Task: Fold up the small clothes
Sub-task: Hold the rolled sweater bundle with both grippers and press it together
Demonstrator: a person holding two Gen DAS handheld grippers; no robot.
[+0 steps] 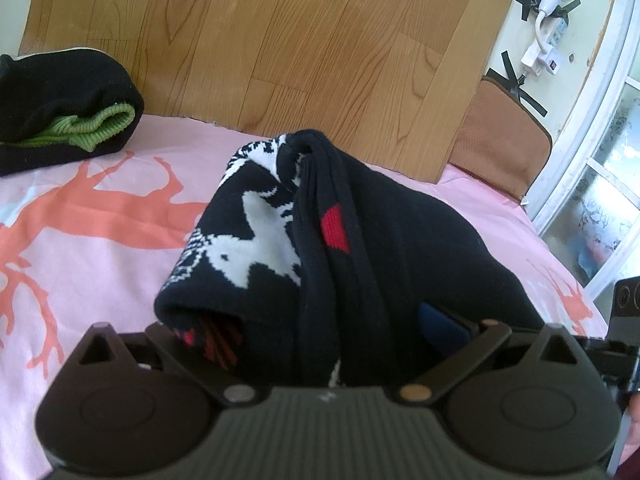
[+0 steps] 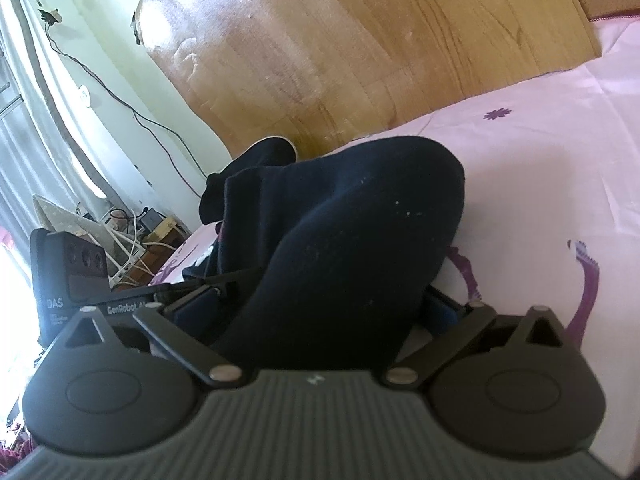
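We grip sock (image 1: 352, 248) from both ends: left gripper (image 1: 320, 344) pinching bunched cuff end, right gripper (image 2: 332, 312) clamped on dark toe end, each finger pair narrow on fabric. Sock humped above sheet (image 1: 100, 248), near its wooden-board edge, so the halves can meet in fold. Folded pile (image 1: 68, 112) sits left of sock, well apart, likely as done stack

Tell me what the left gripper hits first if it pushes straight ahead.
Nothing new: the left gripper already seems clamped on the dark patterned sweater. Pushing on would just bunch it toward the wooden headboard; depth is unclear.
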